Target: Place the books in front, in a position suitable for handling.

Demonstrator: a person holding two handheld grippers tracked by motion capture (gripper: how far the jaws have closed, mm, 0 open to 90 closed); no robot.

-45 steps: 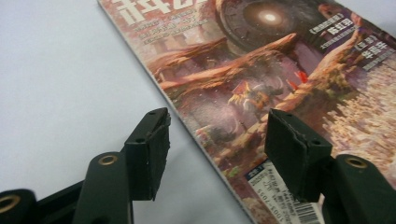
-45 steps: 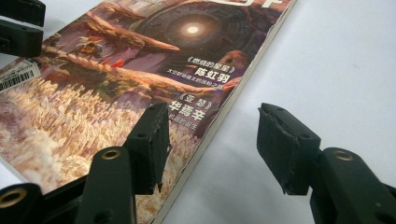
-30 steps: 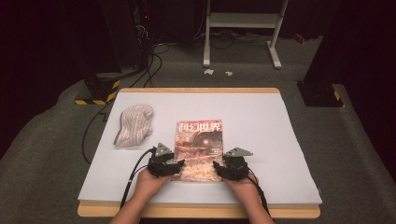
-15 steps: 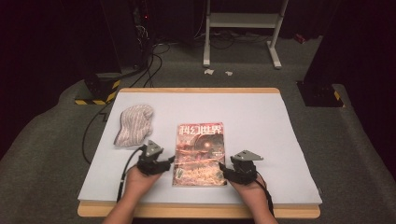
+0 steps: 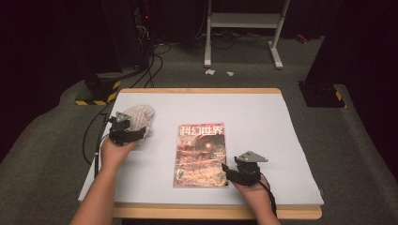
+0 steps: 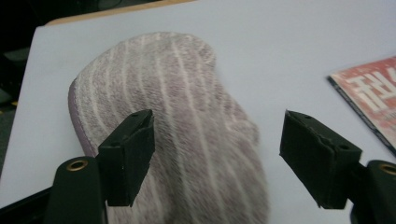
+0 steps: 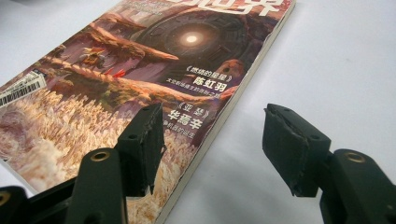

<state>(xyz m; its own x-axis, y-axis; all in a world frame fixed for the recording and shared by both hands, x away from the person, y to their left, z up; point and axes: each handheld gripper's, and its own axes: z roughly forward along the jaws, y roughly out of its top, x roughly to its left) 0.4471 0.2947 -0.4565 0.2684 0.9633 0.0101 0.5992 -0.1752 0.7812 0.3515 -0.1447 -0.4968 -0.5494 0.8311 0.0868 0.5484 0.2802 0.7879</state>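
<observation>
Magazines aside, the wooden-edged tabletop (image 5: 263, 117) with its pale grey-white cover carried two things. A glossy paperback magazine (image 5: 201, 154) with a red title and a painted orange-brown cover lay flat near the middle, toward the person's edge. A striped grey-and-white folded towel (image 5: 141, 119) lay well apart from it, near the left edge. The left tool (image 6: 217, 140) hovered at the towel's near end, one jaw over the cloth, the other over bare tabletop; its jaws had just been opening and gripped nothing. The right tool (image 7: 212, 144) straddled the magazine's lower right edge, jaws wide after opening, pressing nothing.
</observation>
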